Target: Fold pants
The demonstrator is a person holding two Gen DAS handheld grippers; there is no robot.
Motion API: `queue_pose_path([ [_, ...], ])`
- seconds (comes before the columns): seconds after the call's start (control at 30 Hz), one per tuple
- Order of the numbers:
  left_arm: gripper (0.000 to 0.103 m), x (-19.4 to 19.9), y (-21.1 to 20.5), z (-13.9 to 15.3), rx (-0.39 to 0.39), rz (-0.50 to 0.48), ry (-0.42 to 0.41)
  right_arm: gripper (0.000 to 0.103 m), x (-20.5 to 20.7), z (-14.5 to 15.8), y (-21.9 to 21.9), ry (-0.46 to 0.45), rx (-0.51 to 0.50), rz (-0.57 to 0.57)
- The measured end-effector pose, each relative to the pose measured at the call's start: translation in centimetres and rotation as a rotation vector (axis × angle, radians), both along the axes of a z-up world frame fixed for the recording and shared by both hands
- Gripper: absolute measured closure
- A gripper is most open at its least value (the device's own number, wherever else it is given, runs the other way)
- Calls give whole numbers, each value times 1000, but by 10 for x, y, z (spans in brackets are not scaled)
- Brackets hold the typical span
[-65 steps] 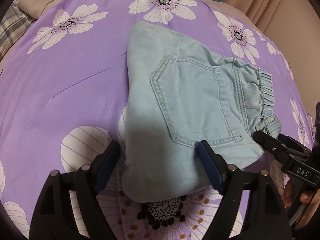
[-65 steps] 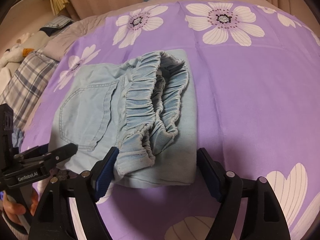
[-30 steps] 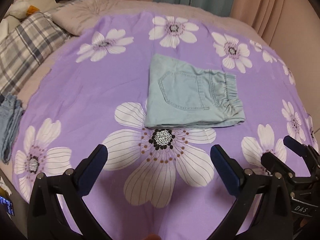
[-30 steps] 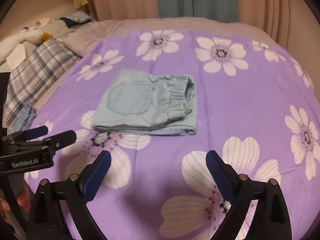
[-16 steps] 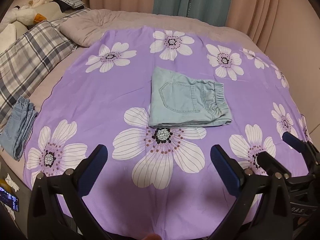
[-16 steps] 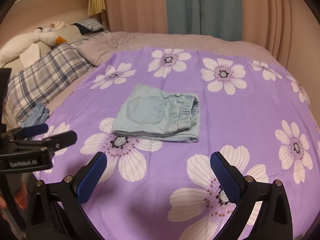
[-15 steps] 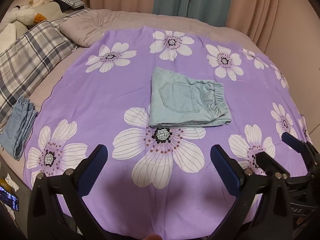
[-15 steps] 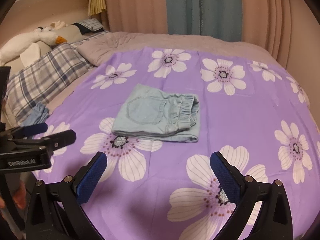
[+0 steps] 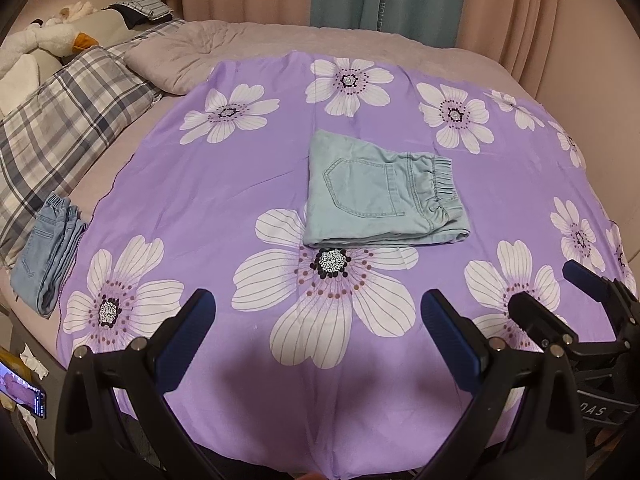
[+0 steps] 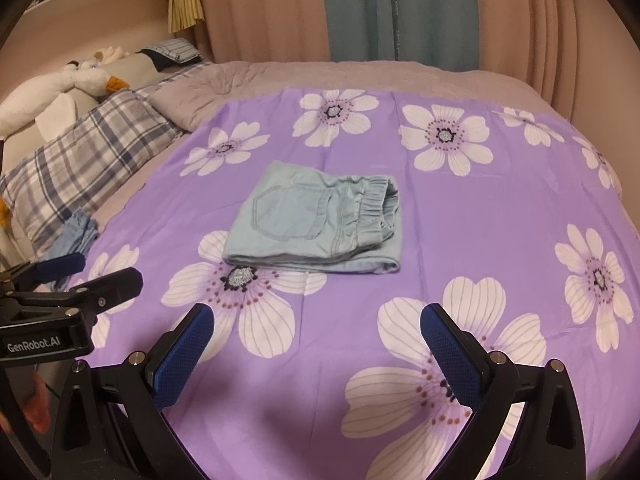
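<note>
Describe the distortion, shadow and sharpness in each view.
Left wrist view: the sheet bulges barrel-like, corners black; a soft shadow falls between the claw's fingers. Right wrist view: same bulge; pants sharp, curtains slightly soft.

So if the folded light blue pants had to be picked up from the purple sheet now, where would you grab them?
Probably the near folded edge of the pants, coming in low from the camera side with one gripper toward each end. The layers stack flush there, so one pinch catches them all; the bunched elastic waistband on the right lies open and uneven, and could let layers slip.
</note>
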State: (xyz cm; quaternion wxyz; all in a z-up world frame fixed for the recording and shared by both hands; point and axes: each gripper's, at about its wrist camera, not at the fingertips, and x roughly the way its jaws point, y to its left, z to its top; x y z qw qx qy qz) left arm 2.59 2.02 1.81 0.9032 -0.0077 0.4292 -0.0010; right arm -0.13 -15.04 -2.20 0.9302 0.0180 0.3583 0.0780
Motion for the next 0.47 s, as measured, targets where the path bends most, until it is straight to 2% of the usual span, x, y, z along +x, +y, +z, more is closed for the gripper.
queue_pose_path([
  [0.47,0,0,1,0,8,6,1,1,1,6,2,-13,9,9],
])
